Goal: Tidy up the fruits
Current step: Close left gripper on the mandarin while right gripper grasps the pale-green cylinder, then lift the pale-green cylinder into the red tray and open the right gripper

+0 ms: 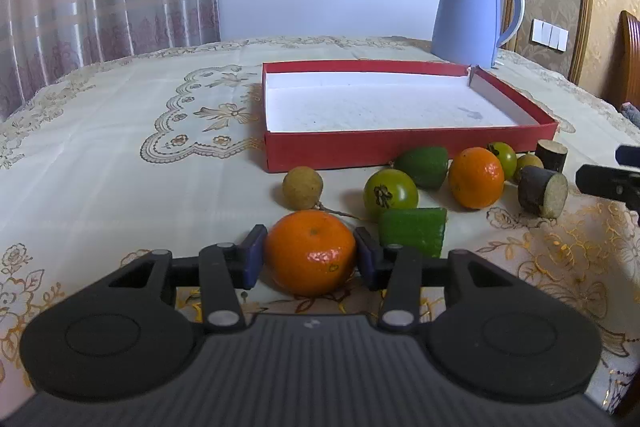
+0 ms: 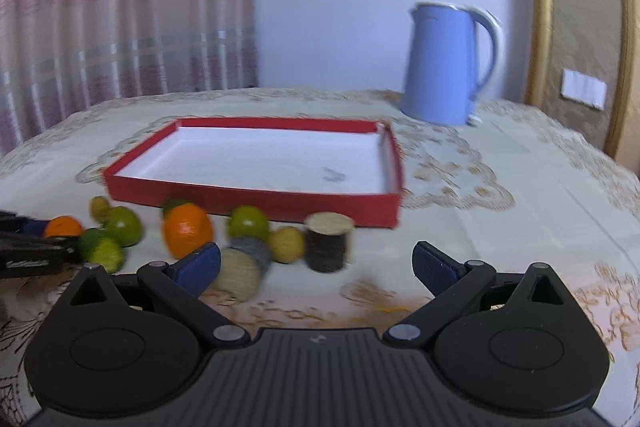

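Observation:
An orange mandarin [image 1: 310, 251] rests on the tablecloth with my left gripper [image 1: 310, 261] shut on it, a blue pad pressed to each side. Beyond it lie a longan [image 1: 303, 187], a green tomato [image 1: 390, 193], two cut green pieces [image 1: 414, 231], a second mandarin [image 1: 476, 177] and dark sugarcane stubs [image 1: 542, 191]. Behind them stands the empty red box [image 1: 400, 147]. My right gripper [image 2: 316, 265] hangs open with nothing between its pads, just short of a lying cane stub [image 2: 244, 267] and an upright one [image 2: 330, 241]. The right wrist view is blurred.
A blue kettle [image 1: 472, 15] stands behind the box at the back right. The right gripper's tip [image 1: 612, 179] juts in at the left wrist view's right edge. Curtains and a wall close off the back. An embroidered cloth [image 1: 120, 131] covers the table.

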Tool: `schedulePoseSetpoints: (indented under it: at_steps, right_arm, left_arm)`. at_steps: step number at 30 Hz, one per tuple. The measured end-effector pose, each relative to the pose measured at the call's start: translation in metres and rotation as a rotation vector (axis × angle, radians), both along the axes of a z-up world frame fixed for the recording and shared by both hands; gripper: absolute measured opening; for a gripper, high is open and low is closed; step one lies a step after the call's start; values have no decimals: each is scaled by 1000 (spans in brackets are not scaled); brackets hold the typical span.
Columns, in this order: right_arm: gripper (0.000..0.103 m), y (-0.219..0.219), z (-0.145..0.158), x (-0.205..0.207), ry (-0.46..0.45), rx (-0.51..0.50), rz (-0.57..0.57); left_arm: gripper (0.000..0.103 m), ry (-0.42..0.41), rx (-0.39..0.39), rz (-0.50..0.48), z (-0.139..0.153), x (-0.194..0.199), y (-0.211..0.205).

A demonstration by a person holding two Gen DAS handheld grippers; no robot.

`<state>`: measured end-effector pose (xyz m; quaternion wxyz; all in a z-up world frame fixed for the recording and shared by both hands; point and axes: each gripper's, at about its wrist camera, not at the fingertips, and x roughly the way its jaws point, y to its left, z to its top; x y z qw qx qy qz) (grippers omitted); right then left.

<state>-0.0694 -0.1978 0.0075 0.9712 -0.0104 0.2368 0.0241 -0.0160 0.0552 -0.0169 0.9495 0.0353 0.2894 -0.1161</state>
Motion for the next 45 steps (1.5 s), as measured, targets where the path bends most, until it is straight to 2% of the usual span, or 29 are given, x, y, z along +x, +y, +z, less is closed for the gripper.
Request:
schedulePoseSetpoints:
  at_steps: [3, 5, 7, 9, 13, 16, 21, 34, 45]
  right_arm:
    - [102, 15, 1, -1, -17, -34, 36]
    - [94, 26, -1, 0, -16, -69, 63]
    - [80, 34, -4, 1, -10, -100, 74]
    - [73, 41, -7, 4, 3, -119, 73]
    - [69, 44, -11, 15, 41, -95, 59]
    - [53, 45, -12, 19, 53, -93, 42]
    - [36, 46, -19, 28, 113, -64, 42]
    - [33, 45, -19, 22, 86, -49, 41]
    - [33, 37, -1, 15, 12, -40, 37]
  left_arm:
    - [43, -5, 6, -4, -1, -1, 0]
    - [43, -4, 2, -5, -1, -1, 0]
    - [43, -4, 1, -7, -1, -1, 1]
    - [43, -5, -1, -9, -1, -1, 1]
    - [43, -6, -6, -11, -1, -2, 2]
    - [43, -6, -11, -12, -1, -2, 3]
    - [43, -7, -20, -11, -2, -2, 4]
    - [43, -2, -50, 2, -1, -1, 7]
    - [42, -7, -61, 15, 1, -3, 12]
